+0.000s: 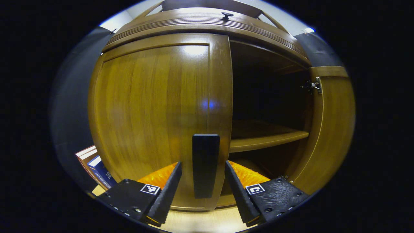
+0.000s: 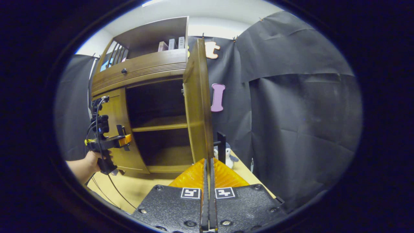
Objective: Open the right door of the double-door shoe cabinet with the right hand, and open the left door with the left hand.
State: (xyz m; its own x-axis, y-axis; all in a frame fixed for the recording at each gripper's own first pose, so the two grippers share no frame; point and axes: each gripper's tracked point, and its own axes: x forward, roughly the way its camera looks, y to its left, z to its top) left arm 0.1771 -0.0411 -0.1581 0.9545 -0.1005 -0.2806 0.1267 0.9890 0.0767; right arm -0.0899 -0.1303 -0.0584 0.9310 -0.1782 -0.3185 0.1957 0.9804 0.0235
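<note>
The brown wooden shoe cabinet (image 1: 207, 26) has its left door (image 1: 152, 106) closed or nearly so. That door's black vertical handle (image 1: 205, 165) stands between the fingers of my open left gripper (image 1: 203, 164), which do not press on it. The right door (image 1: 330, 129) is swung wide open, baring a dark inside and a shelf (image 1: 265, 140). In the right gripper view the right door (image 2: 197, 106) is seen edge-on with its black handle (image 2: 221, 142). My right gripper (image 2: 208, 168) is shut just below that edge, holding nothing. A hand (image 2: 87, 163) holds the left gripper (image 2: 124, 139) at the left door (image 2: 116, 136).
Books (image 1: 93, 161) lean beside the cabinet's lower left. A small knob (image 1: 227, 14) sits on the drawer above the doors. Boxes (image 2: 171, 43) stand on the top shelf. A small plush toy (image 2: 229, 155) lies behind the open door on the light wooden surface (image 2: 129, 184).
</note>
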